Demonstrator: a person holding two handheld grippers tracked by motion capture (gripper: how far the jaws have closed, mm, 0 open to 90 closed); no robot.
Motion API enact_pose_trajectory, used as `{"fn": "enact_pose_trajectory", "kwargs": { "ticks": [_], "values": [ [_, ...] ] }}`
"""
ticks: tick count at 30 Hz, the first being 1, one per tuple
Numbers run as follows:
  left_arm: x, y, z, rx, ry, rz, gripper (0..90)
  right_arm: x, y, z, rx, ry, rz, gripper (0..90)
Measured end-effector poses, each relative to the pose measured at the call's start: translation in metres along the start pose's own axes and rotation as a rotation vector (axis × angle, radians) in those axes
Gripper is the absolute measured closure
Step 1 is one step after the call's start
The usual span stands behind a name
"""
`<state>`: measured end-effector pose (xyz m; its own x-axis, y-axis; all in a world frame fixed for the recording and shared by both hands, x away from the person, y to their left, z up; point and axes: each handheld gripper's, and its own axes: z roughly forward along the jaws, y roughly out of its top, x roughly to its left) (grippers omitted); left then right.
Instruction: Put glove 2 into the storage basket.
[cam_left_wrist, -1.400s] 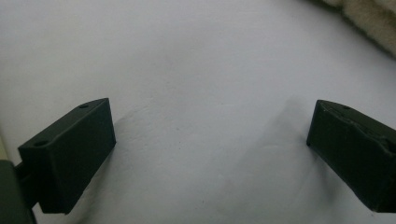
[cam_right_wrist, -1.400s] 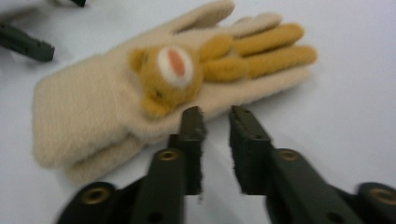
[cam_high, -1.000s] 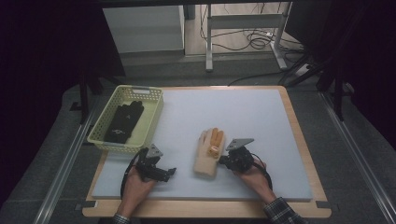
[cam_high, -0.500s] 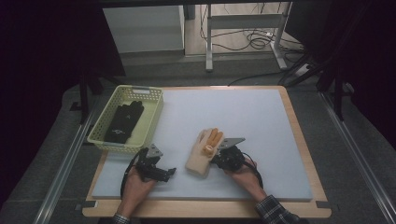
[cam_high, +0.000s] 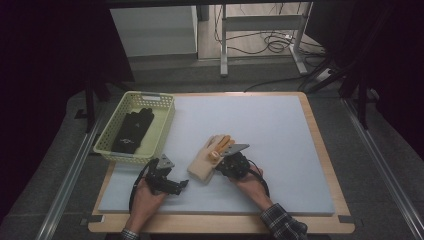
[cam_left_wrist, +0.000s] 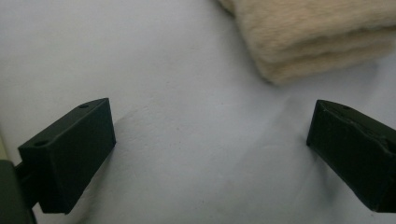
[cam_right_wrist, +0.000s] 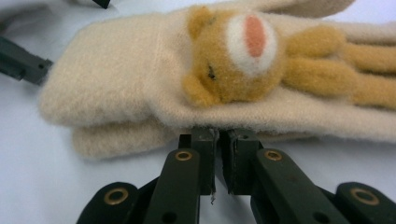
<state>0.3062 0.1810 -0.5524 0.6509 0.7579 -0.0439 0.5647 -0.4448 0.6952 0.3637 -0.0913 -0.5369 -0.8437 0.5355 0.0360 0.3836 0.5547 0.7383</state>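
Cream mitten (cam_high: 206, 161) lies mid-surface (cam_high: 280, 130), btwn both hands. Right tongs (cam_right_wrist: 219, 140) closed at its edge, w/ no cloth visibly pinched; left tongs (cam_left_wrist: 210, 144) wide open, empty. Risk: closed tips just shove mitten sideways, bunching it vs gripping.

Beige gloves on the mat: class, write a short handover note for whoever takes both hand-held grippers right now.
Left hand-held gripper: open, empty, low over the white mat, just left of the beige gloves.
Right hand-held gripper: jaws shut, tips against the edge of the beige gloves; whether they pinch any fabric is unclear.
Beige gloves: stacked flat on the mat, bear decoration facing up.
Done: a black glove already lies in the green basket.
Left: probably move the beige gloves into the basket too.
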Motion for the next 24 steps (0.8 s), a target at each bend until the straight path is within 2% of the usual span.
{"fn": "enact_pose_trajectory", "kwargs": {
  "ticks": [15, 18, 24],
  "values": [
    [0.0, 0.0, 0.0, 0.0, 0.0, -0.001, 1.0, 0.007, 0.014, 0.018, -0.007, -0.026, -0.008, 82.1],
    [0.0, 0.0, 0.0, 0.0, 0.0, -0.001, 1.0, 0.006, 0.014, 0.016, 0.003, -0.007, -0.015, 77.7],
    [0.0, 0.0, 0.0, 0.0, 0.0, -0.001, 1.0, 0.004, 0.01, 0.005, 0.015, -0.017, -0.03, 74.1]
  ]
}}
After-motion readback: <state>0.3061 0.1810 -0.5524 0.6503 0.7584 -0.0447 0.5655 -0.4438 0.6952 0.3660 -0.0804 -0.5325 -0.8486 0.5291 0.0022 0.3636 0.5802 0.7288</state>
